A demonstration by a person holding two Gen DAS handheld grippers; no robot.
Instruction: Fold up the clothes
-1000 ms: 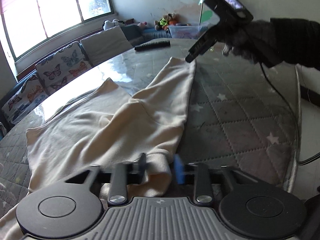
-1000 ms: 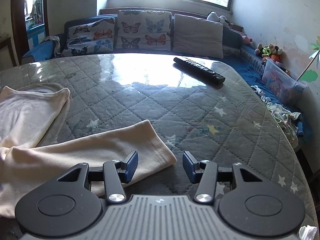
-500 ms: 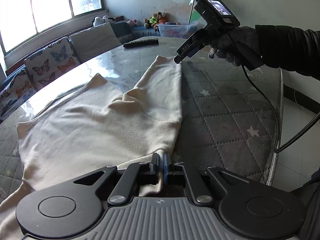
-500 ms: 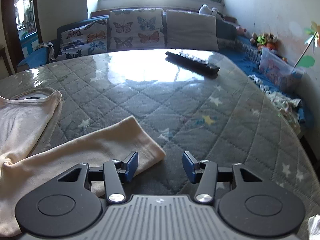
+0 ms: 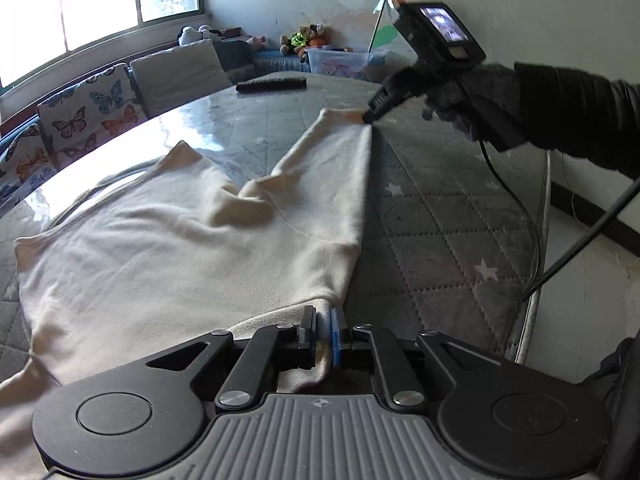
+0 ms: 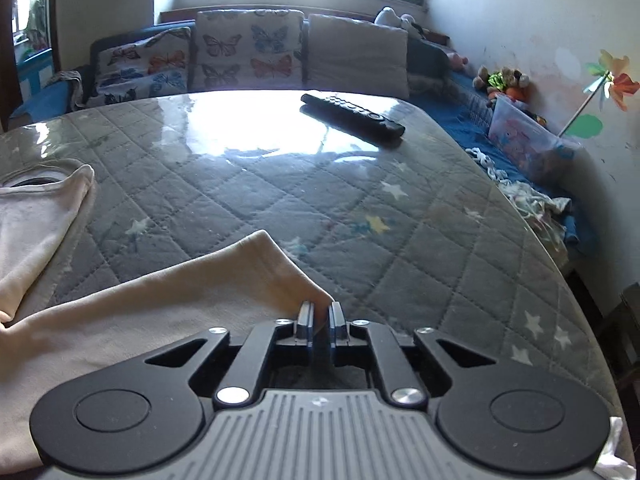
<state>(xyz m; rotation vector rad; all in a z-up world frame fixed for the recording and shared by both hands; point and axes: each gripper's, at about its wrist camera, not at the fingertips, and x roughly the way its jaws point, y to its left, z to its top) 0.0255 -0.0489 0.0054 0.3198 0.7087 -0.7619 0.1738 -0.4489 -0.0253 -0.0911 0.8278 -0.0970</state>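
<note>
A cream long-sleeved top lies spread on the quilted grey table. My left gripper pinches the top's near hem corner; its jaws are opening slightly, with the fabric still pressed between the pads. The sleeve stretches away to the far cuff. There my right gripper, held by a gloved hand, bites the cuff. In the right wrist view the right gripper has its jaws closing on the cuff corner of the sleeve, and the pads press on it.
A black remote lies on the far part of the table. Butterfly cushions line a sofa behind it. A toy bin stands at the right wall. The table's right edge is close, with a cable hanging past it.
My right gripper has closed from wide open onto the cuff corner. My left gripper closed on the hem corner and has lifted it a little.
</note>
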